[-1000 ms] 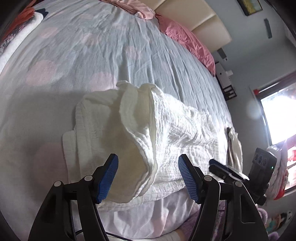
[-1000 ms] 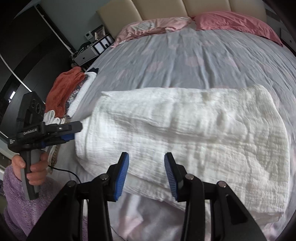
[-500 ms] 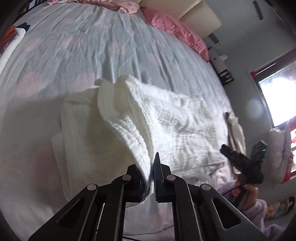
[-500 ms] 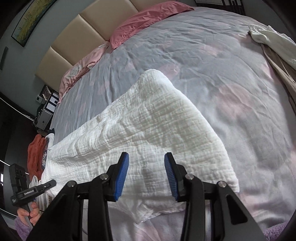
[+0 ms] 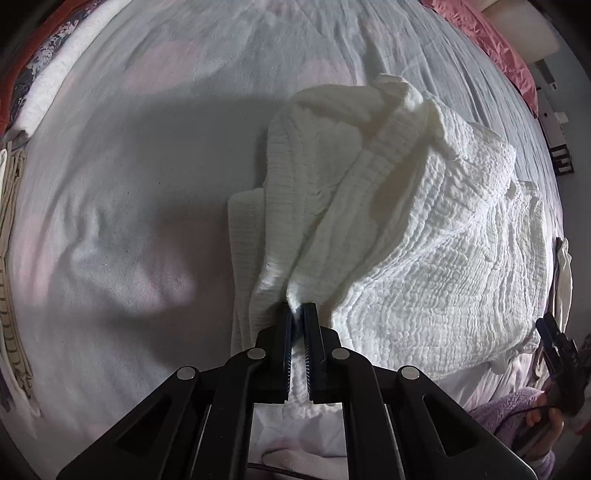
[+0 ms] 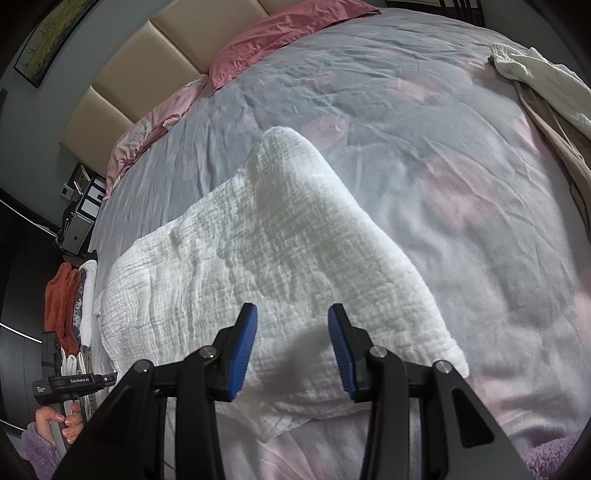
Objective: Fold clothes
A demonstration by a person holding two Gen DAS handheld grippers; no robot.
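Note:
A white crinkled garment [image 5: 424, 236] lies partly folded on the bed's pale grey and pink sheet [image 5: 129, 166]. My left gripper [image 5: 298, 312] is shut on a bunched edge of it and holds that edge lifted, so a ridge of cloth runs up from the jaws. In the right wrist view the same white garment [image 6: 280, 251] spreads out ahead, and my right gripper [image 6: 291, 332] hovers open over its near end with nothing between the blue pads. The right gripper [image 5: 554, 339] also shows at the far right of the left wrist view, held by a hand.
A stack of folded clothes [image 6: 70, 295] in orange, patterned and white sits at the bed's left edge. Another white garment over a beige one [image 6: 546, 85] lies at the right. Pink pillows [image 6: 266, 33] and a padded headboard [image 6: 147, 55] stand at the far end.
My left gripper went from open around the garment's fold to shut on it, then pulled the pinched edge leftward. My right gripper stayed open and swung toward the garment's right end.

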